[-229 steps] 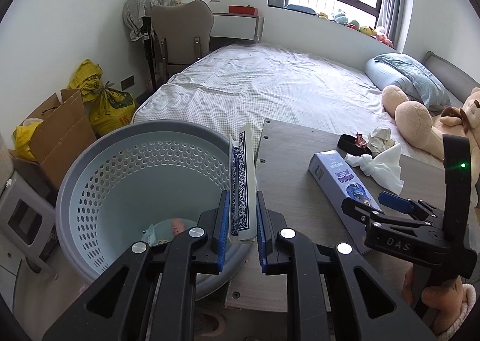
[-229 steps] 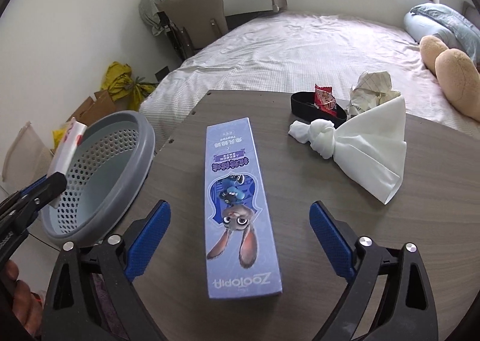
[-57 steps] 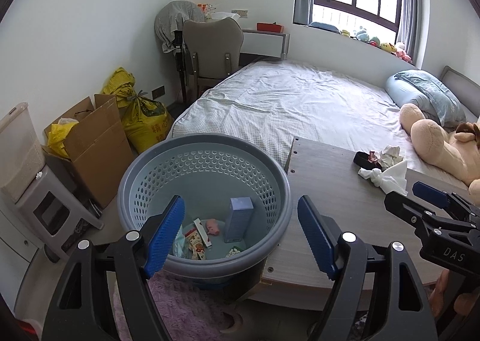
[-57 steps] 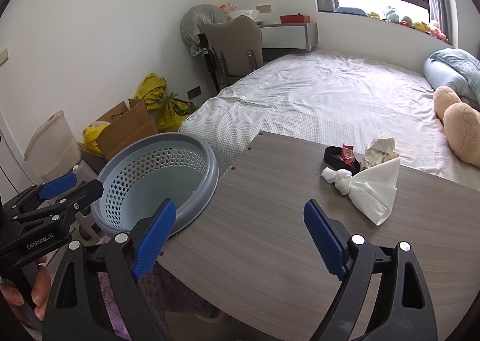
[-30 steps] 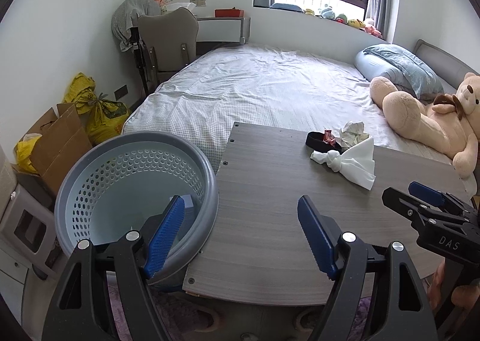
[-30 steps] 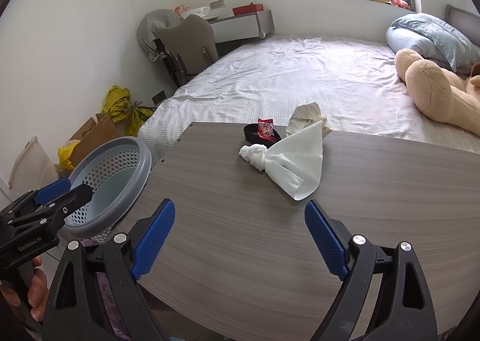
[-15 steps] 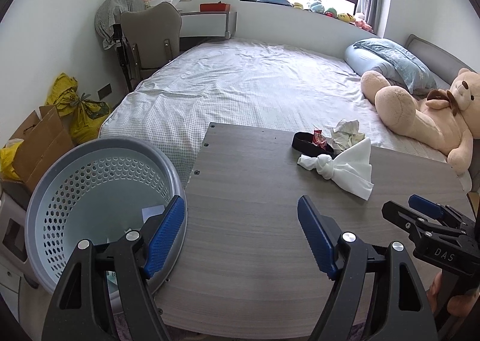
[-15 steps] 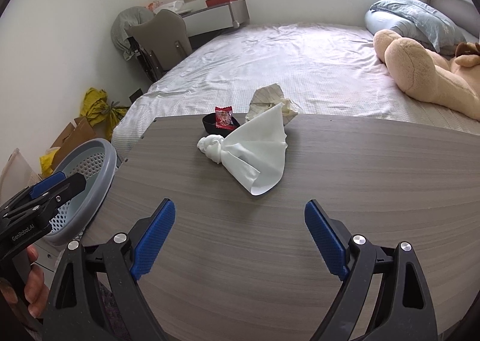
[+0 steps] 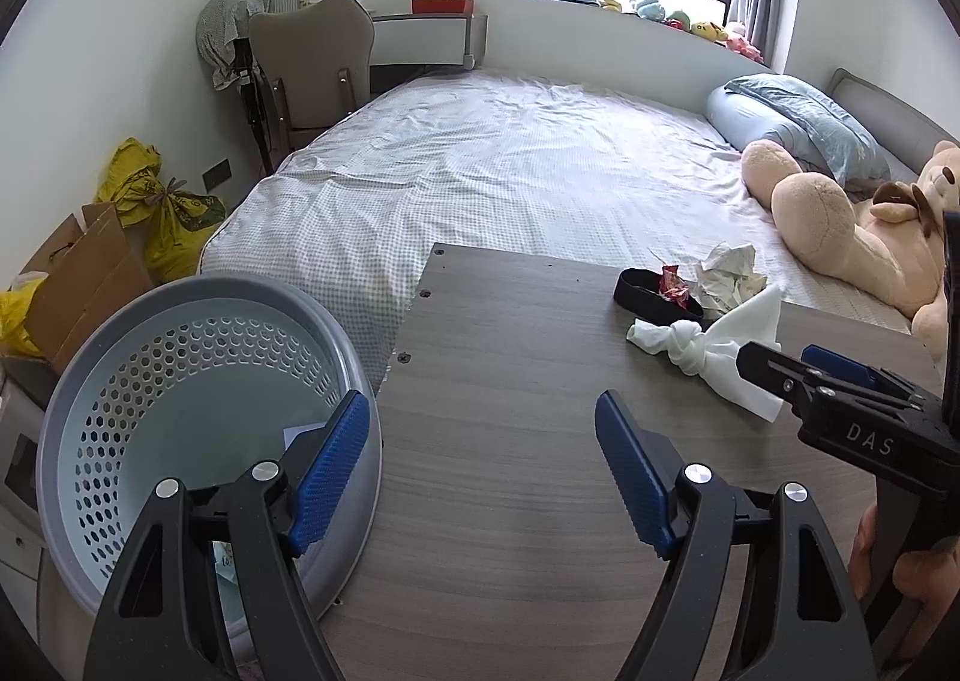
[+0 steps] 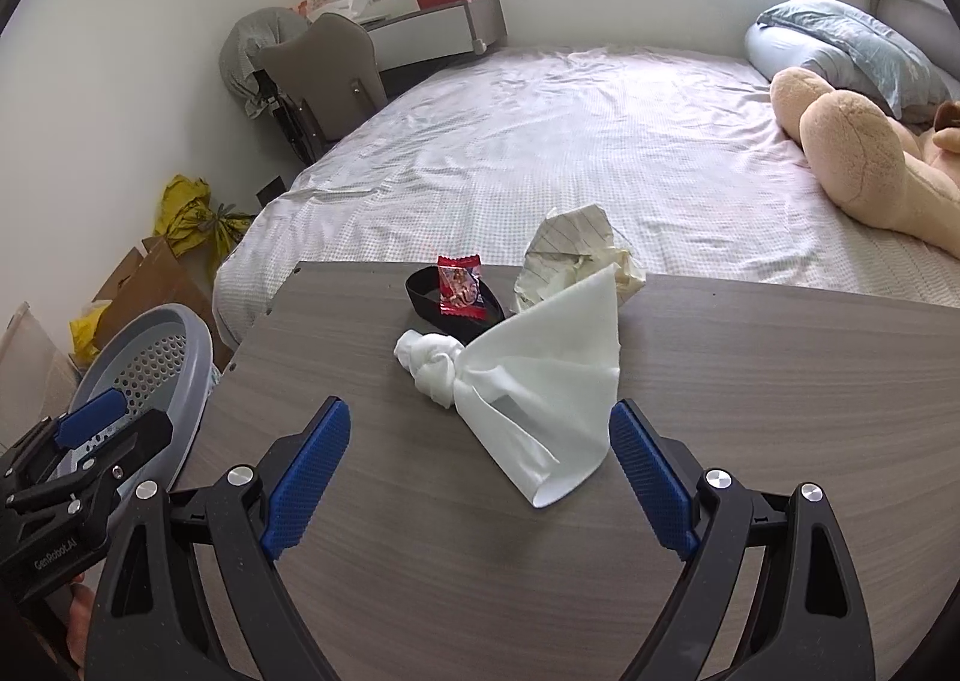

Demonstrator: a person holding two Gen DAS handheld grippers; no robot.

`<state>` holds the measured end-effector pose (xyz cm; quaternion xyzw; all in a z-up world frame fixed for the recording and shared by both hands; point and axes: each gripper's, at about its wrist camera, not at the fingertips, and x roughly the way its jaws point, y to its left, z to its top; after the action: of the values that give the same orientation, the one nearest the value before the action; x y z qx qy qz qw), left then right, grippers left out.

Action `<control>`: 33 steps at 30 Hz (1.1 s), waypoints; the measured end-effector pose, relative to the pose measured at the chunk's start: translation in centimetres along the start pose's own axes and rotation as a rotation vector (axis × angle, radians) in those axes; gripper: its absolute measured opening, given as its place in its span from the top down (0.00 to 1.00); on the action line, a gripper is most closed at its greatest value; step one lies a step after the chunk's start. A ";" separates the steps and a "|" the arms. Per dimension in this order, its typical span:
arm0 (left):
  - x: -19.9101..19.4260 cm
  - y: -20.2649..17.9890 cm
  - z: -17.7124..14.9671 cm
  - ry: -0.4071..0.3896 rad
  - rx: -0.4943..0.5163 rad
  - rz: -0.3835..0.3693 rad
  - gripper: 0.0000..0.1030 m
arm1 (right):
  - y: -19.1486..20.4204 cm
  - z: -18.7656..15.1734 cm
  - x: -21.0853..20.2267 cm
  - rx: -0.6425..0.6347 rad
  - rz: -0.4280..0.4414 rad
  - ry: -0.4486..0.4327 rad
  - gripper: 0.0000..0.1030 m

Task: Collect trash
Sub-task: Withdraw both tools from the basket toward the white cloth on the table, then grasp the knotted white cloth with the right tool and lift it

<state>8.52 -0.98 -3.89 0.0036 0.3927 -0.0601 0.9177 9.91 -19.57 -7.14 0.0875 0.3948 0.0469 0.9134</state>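
Observation:
A knotted white bag (image 10: pixel 528 381) (image 9: pixel 714 357) lies on the grey wooden table (image 10: pixel 750 411) (image 9: pixel 510 381). Behind it sit a black band (image 10: pixel 456 309) (image 9: pixel 654 294) with a red candy wrapper (image 10: pixel 459 285) (image 9: pixel 671 282) and a crumpled paper (image 10: pixel 570 255) (image 9: pixel 729 276). My right gripper (image 10: pixel 480 465) is open just short of the white bag, nothing between its fingers. My left gripper (image 9: pixel 480 465) is open over the table's left edge, empty. The grey perforated basket (image 9: pixel 198 321) (image 10: pixel 150 357) stands on the floor to the left, with trash inside.
A bed (image 9: pixel 510 171) runs behind the table, with a teddy bear (image 9: pixel 840 225) and blue pillow (image 9: pixel 798 123). A chair (image 9: pixel 312 63), yellow bags (image 9: pixel 162 201) and a cardboard box (image 9: pixel 84 267) stand by the left wall. A hand (image 9: pixel 900 561) holds the right gripper.
Both grippers have moved right and forward over the table, away from the basket. The white bag now sits closer in the right wrist view. Both stay open.

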 end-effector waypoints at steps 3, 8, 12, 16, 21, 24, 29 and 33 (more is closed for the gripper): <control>0.4 0.5 0.0 0.005 -0.010 0.010 0.28 | 0.8 0.8 1.0 -0.015 -0.008 0.006 0.16; 1.0 1.2 -0.1 0.015 -0.023 0.012 0.28 | 1.6 1.6 3.0 -0.036 -0.037 0.027 0.16; 1.2 1.9 0.0 0.017 -0.037 0.015 0.28 | 1.7 1.7 5.0 -0.055 -0.077 0.077 0.22; 1.4 2.6 -0.1 0.020 -0.054 0.020 0.28 | 1.9 1.6 5.8 -0.071 -0.098 0.090 0.23; 1.7 3.0 -0.2 0.030 -0.063 0.020 0.28 | 2.3 1.2 6.4 -0.099 -0.123 0.112 0.41; 1.8 2.9 -0.3 0.032 -0.061 0.022 0.28 | 2.4 0.9 6.3 -0.097 -0.112 0.110 0.52; 1.8 3.0 -0.3 0.037 -0.065 0.020 0.28 | 2.7 0.4 5.5 -0.088 -0.082 0.107 0.64; 1.6 2.8 -0.3 0.039 -0.064 0.013 0.28 | 2.2 -0.6 4.3 -0.060 -0.043 0.107 0.65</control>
<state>9.68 1.67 -5.38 -0.0222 0.4120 -0.0414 0.9100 12.34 -16.67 -10.16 0.0489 0.4433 0.0435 0.8940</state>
